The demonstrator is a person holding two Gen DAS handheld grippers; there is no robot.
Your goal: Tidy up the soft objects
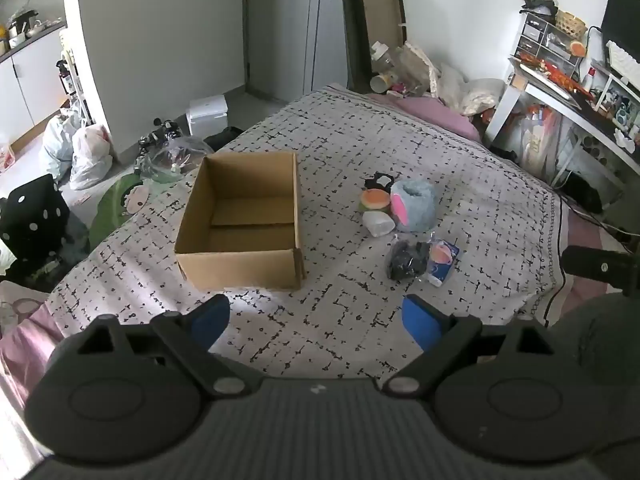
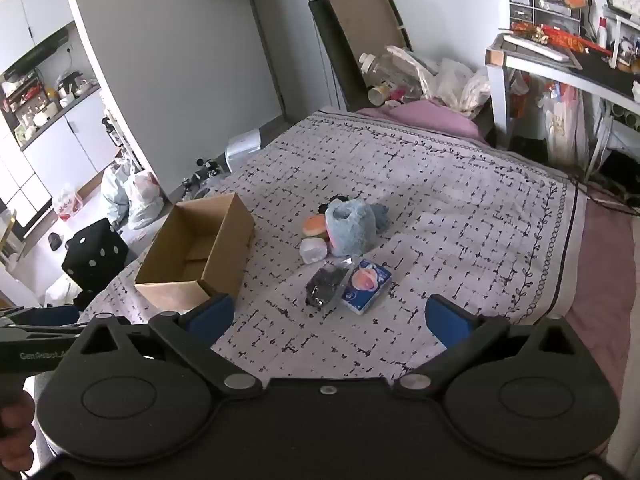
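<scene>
An open, empty cardboard box (image 1: 240,220) (image 2: 196,252) sits on the patterned bedspread (image 1: 360,140) (image 2: 440,200). To its right lies a cluster of soft objects: a blue-and-pink plush (image 1: 414,206) (image 2: 352,226), an orange burger-like toy (image 1: 375,200) (image 2: 315,225), a white squishy lump (image 1: 378,224) (image 2: 313,250), a black item in a clear bag (image 1: 406,264) (image 2: 326,284) and a blue packet (image 1: 442,260) (image 2: 366,286). My left gripper (image 1: 316,320) is open and empty, above the near bedspread. My right gripper (image 2: 330,318) is open and empty, short of the packet.
A black dotted cube (image 1: 34,216) (image 2: 96,256) and plastic bags (image 1: 86,152) (image 2: 132,196) lie on the floor to the left. A cluttered desk (image 1: 568,92) (image 2: 560,60) stands at the right. Bottles and bags (image 1: 400,68) crowd the bed's far end.
</scene>
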